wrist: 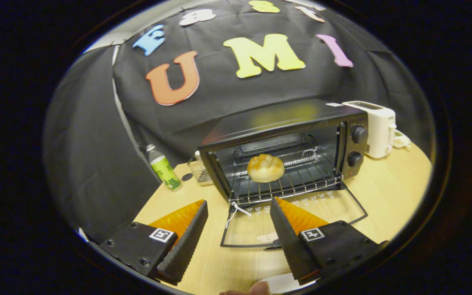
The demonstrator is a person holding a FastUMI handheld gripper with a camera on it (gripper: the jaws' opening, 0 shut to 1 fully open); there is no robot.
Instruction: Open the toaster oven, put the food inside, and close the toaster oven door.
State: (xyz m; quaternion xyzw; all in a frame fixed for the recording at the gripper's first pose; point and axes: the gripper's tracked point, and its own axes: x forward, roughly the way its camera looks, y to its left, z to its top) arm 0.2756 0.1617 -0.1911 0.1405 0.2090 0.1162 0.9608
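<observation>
A black toaster oven [301, 119] stands on the wooden table [391, 188] beyond my fingers. Its glass door [293, 217] lies folded down flat toward me, with a white cord [236, 211] at its left hinge. A round golden bun [265, 168] rests on the wire rack [293, 180] inside the oven, near the front. My gripper [238, 213] is open, with nothing between its orange-and-black fingers [187, 233]. The fingertips hover just short of the door's near part, the right finger above the door's glass.
A white pop-up toaster [377, 127] stands right of the oven. A green-labelled bottle [163, 168] and a small clear container [199, 170] stand at the oven's left. Part of a hand [256, 289] shows below the fingers, beside a white object.
</observation>
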